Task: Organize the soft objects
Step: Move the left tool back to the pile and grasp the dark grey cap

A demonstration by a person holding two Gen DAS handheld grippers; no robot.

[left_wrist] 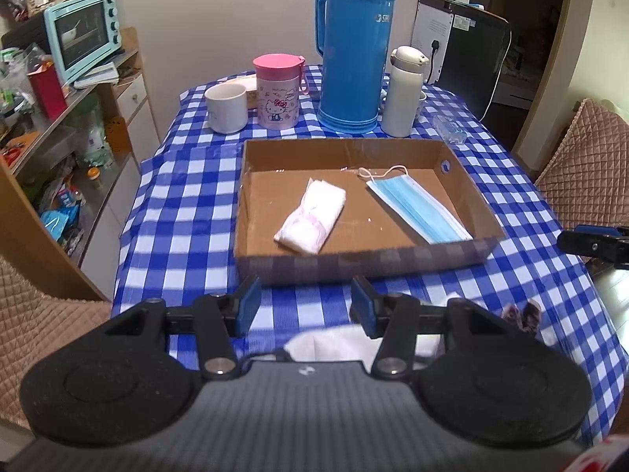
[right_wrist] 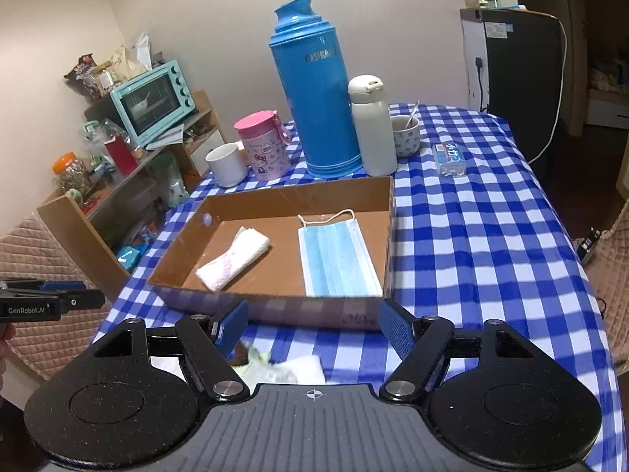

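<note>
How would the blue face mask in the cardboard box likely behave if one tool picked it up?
The face mask looks thin and pleated, so it would probably flop and drape. It is likely very light. Its ear loop lies loose, so it may dangle or snag on the cardboard box wall.

Black grippers [left_wrist: 304,305] — blue-padded jaws.

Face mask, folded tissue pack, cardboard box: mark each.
Face mask [right_wrist: 338,259], right wrist view, middle of pleated panel.
Folded tissue pack [left_wrist: 312,216], left wrist view, its centre.
Cardboard box [left_wrist: 338,153], left wrist view, far inner wall.
</note>
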